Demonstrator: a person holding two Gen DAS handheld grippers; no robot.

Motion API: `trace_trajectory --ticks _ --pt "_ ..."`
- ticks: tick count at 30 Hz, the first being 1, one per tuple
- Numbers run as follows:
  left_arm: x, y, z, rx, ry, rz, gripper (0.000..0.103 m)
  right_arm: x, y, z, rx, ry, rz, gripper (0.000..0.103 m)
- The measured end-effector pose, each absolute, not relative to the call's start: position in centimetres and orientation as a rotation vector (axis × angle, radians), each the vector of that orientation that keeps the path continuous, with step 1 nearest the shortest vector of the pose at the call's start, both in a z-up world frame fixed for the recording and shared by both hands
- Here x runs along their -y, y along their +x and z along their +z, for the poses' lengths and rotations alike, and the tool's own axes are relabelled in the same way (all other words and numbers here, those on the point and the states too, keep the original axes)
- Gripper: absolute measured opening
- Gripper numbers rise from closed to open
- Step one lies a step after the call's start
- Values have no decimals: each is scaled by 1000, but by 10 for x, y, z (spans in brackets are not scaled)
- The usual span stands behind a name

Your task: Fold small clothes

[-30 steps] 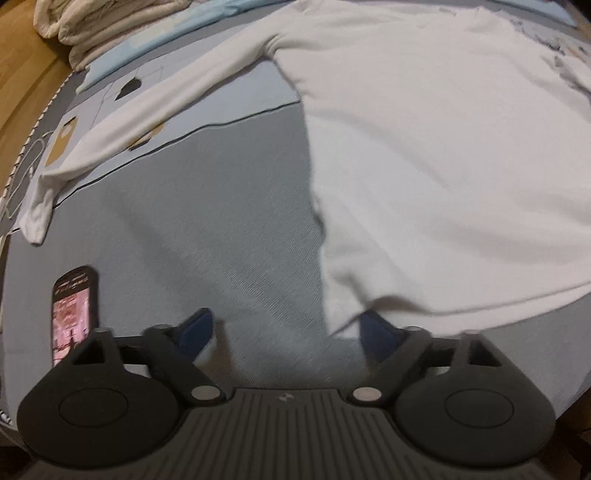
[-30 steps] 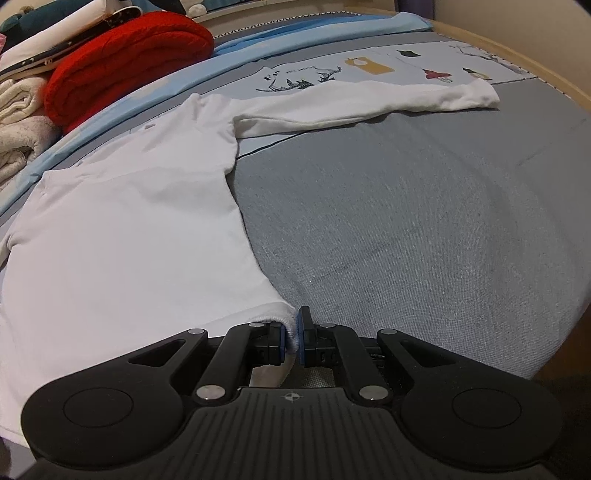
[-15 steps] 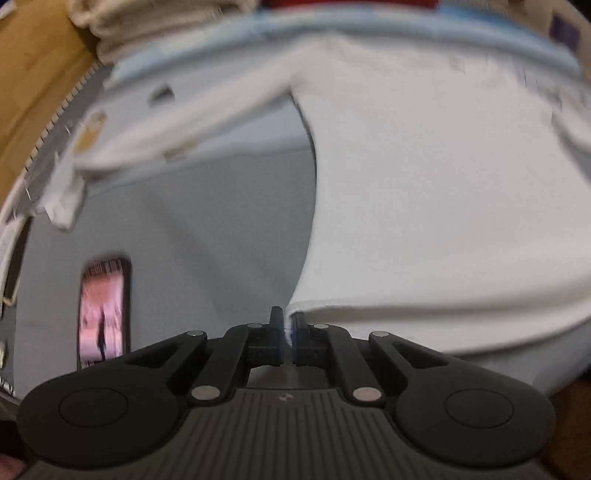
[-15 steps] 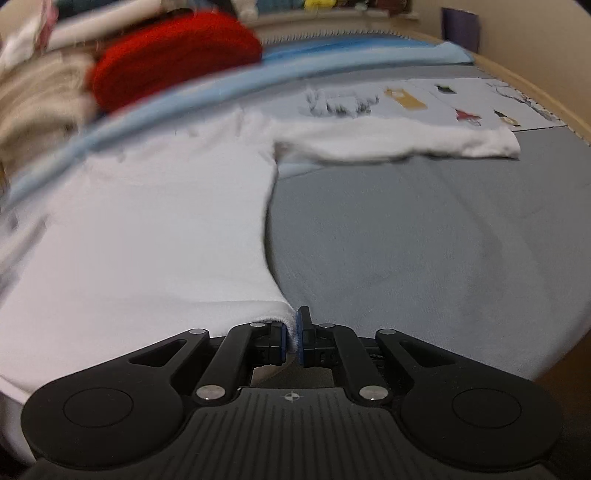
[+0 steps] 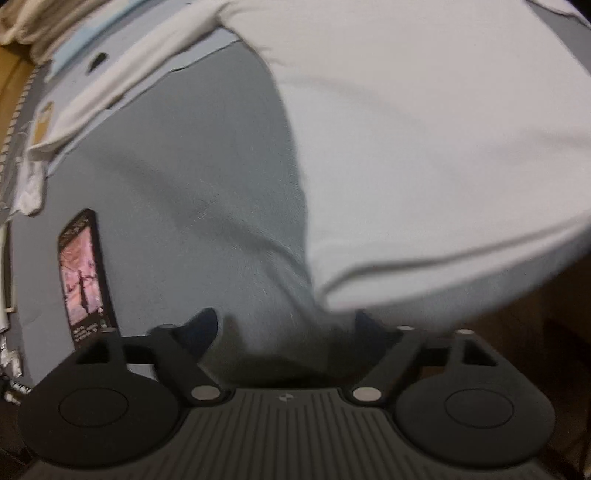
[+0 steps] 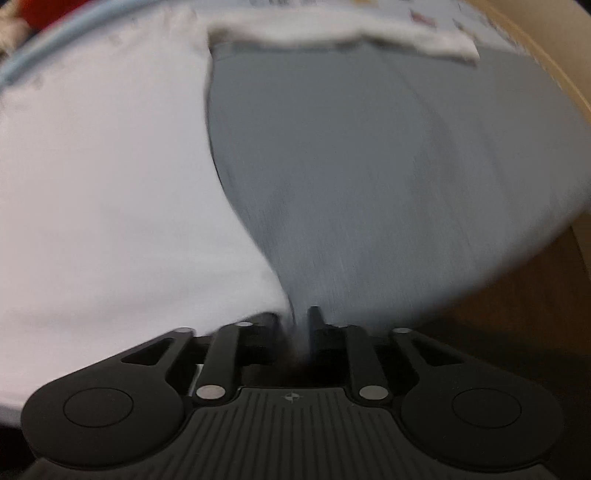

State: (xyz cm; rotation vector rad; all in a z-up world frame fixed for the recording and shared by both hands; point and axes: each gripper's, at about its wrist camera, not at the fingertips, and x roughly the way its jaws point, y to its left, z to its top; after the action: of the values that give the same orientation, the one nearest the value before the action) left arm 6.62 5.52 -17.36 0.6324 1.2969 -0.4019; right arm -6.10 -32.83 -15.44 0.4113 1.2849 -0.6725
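A white long-sleeved shirt lies spread on a grey bed cover. In the left wrist view its hem corner sits just ahead of my left gripper, whose jaws stand wide open and hold nothing. One sleeve stretches to the upper left. In the right wrist view the shirt fills the left half. My right gripper has its jaws slightly apart at the shirt's hem corner; motion blur hides whether cloth is between them. The other sleeve runs to the upper right.
A phone with a lit pink screen lies on the cover left of my left gripper. Folded towels lie at the far upper left. The wooden bed frame curves along the right. The bed's near edge drops to dark floor.
My left gripper shut on the hem corner half a second ago and now stands open, off the cloth. My right gripper's jaws have parted slightly. Both views tilted down.
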Motion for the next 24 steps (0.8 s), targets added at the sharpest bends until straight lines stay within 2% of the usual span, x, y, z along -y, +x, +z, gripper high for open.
trace_trajectory --ticks 4,6,8,11,14,16,20,24 --pt "-71 59 -139 -1222 540 -551 90 307 -65 -120 -1175 378 -615 38" --pt "-74 67 -123 -1129 504 -518 103 302 -52 -103 -1050 318 -557 41" --pt "-71 84 -119 -1061 456 -437 103 301 -29 -101 -976 249 -513 43" --pt "-60 118 -140 -1090 382 -274 103 306 0 -131 -1031 233 -524 43" --pt "-47 134 -180 -1239 384 -240 103 300 15 -172 -1217 238 -531 42" --pt "-41 133 -204 -1301 456 -273 103 292 11 -176 -1217 195 -529 43" --pt "-48 139 -186 -1191 476 -272 103 294 15 -154 -1143 303 -504 44" --pt "-89 195 -134 -986 287 -39 103 288 45 -131 -1051 314 -495 45"
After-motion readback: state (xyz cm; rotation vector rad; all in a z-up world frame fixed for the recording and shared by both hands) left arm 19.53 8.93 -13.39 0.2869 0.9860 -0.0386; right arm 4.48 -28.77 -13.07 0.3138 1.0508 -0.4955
